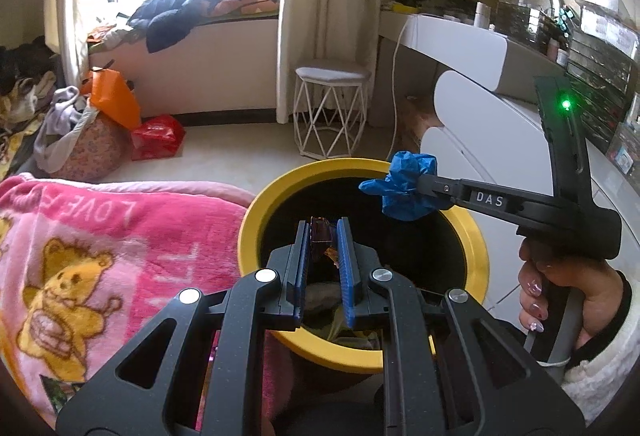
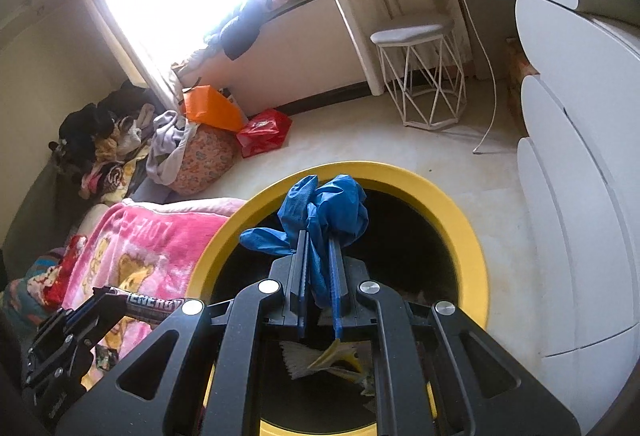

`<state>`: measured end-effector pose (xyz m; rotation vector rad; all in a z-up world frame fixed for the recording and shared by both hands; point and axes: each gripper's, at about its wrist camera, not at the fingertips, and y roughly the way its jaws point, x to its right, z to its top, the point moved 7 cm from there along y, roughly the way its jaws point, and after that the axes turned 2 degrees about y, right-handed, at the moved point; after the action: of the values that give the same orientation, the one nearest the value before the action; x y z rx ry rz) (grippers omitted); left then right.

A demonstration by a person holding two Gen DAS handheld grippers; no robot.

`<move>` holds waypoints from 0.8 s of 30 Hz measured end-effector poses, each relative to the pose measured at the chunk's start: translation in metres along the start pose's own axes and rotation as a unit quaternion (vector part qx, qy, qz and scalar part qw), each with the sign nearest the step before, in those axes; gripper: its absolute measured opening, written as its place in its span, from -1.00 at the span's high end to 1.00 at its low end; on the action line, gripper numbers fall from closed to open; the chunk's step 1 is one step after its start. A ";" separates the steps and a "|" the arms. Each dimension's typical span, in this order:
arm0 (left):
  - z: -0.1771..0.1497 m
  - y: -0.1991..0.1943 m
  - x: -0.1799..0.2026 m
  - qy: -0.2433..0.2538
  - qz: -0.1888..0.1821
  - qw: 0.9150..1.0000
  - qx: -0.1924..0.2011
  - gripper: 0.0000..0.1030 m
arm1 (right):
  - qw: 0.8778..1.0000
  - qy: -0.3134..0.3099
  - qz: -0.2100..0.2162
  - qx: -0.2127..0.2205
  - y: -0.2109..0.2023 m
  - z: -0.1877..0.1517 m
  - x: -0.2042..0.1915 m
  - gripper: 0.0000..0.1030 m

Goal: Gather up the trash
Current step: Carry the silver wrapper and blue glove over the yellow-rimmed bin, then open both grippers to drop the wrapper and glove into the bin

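Note:
A round trash bin with a yellow rim (image 1: 256, 212) stands on the floor beside the bed; its rim also shows in the right wrist view (image 2: 452, 196). My left gripper (image 1: 323, 226) is shut on a dark brown snack wrapper (image 1: 320, 236) and holds it over the bin's dark opening. In the right wrist view the wrapper (image 2: 154, 306) reads "ENERGY". My right gripper (image 2: 318, 236) is shut on a crumpled blue glove (image 2: 332, 208) above the bin; it shows in the left wrist view (image 1: 406, 188) over the bin's far rim. Paper scraps (image 2: 320, 358) lie inside the bin.
A pink blanket with bear print (image 1: 88, 260) covers the bed at left. A white wire stool (image 1: 330, 112) stands on the floor beyond the bin. White drawers (image 2: 580, 196) stand at right. Red (image 1: 158, 136) and orange (image 1: 114, 98) bags and clothes lie by the window.

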<state>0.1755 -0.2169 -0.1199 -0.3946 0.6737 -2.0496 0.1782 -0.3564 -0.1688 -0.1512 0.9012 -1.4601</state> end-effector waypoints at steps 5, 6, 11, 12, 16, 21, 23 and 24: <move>-0.002 0.007 0.012 0.006 -0.020 1.000 -0.009 0.81 | 1.000 0.005 -0.007 -0.004 -0.001 0.000 0.011 0.82; -0.003 0.009 0.014 0.007 -0.022 1.000 -0.011 0.81 | 1.000 0.005 -0.007 -0.006 -0.001 0.000 0.012 0.82; -0.008 0.023 0.022 0.000 -0.039 0.999 -0.029 0.81 | 1.000 0.007 -0.009 -0.019 0.001 -0.002 0.019 0.82; -0.008 0.024 0.023 -0.001 -0.041 0.999 -0.030 0.81 | 1.000 0.008 -0.009 -0.020 0.001 -0.003 0.021 0.82; -0.007 0.031 0.026 -0.003 -0.046 0.998 -0.036 0.80 | 1.000 0.012 -0.013 -0.023 0.000 -0.004 0.025 0.78; -0.006 0.038 0.023 -0.012 -0.045 0.998 -0.040 0.78 | 1.000 0.009 -0.013 -0.026 -0.001 -0.004 0.025 0.74; -0.006 0.038 0.019 -0.019 -0.045 0.998 -0.040 0.53 | 1.000 0.009 -0.013 -0.024 -0.003 -0.004 0.026 0.54; -0.004 0.038 0.019 -0.022 -0.044 0.998 -0.040 0.42 | 1.000 0.009 -0.013 -0.023 -0.003 -0.003 0.026 0.51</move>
<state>0.1888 -0.2478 -0.1460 -0.5226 0.7245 -2.0959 0.1699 -0.3792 -0.1803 -0.1848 0.9520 -1.4673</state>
